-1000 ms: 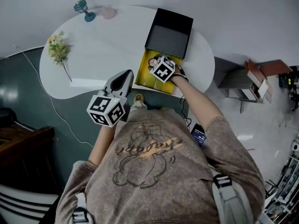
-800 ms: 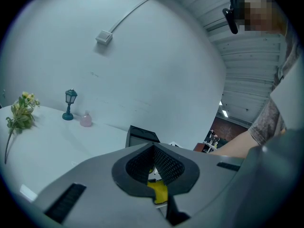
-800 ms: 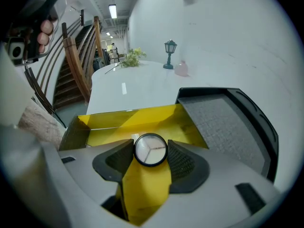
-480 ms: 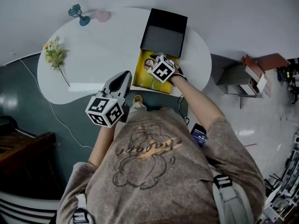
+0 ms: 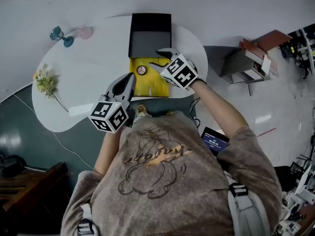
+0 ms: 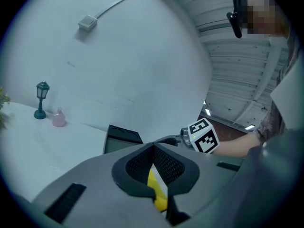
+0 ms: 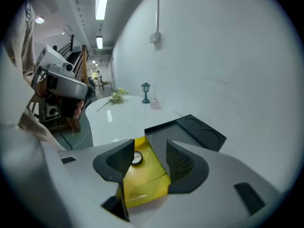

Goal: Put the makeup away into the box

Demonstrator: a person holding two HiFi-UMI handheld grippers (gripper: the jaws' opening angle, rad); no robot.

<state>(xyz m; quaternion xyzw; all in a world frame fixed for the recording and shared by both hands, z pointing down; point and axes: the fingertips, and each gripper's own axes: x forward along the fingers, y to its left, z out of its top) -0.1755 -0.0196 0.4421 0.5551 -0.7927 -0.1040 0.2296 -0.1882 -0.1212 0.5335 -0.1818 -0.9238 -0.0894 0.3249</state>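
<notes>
An open box sits near the table's front edge, with a yellow tray [image 5: 149, 84] and a raised black lid [image 5: 149, 33]. A small round compact [image 5: 141, 70] lies in the yellow tray [image 7: 147, 179], also seen as the compact [image 7: 137, 158] in the right gripper view. My right gripper [image 5: 158, 58] hovers above the tray's right side, open, nothing between its jaws [image 7: 149, 146]. My left gripper [image 5: 129, 80] is beside the tray's left edge, its jaws closed together and empty [image 6: 153, 148]. The lid [image 6: 121, 137] shows beyond it.
On the white table [image 5: 88, 73] stand a small teal lantern [image 5: 60, 35] and a pink bottle [image 5: 84, 32] at the back left, with a sprig of flowers [image 5: 47, 82] on the left. A low shelf unit [image 5: 251, 63] is on the floor to the right.
My right gripper has risen out of the yellow tray, and the round compact now lies uncovered there. The left gripper has moved a little closer to the tray.
</notes>
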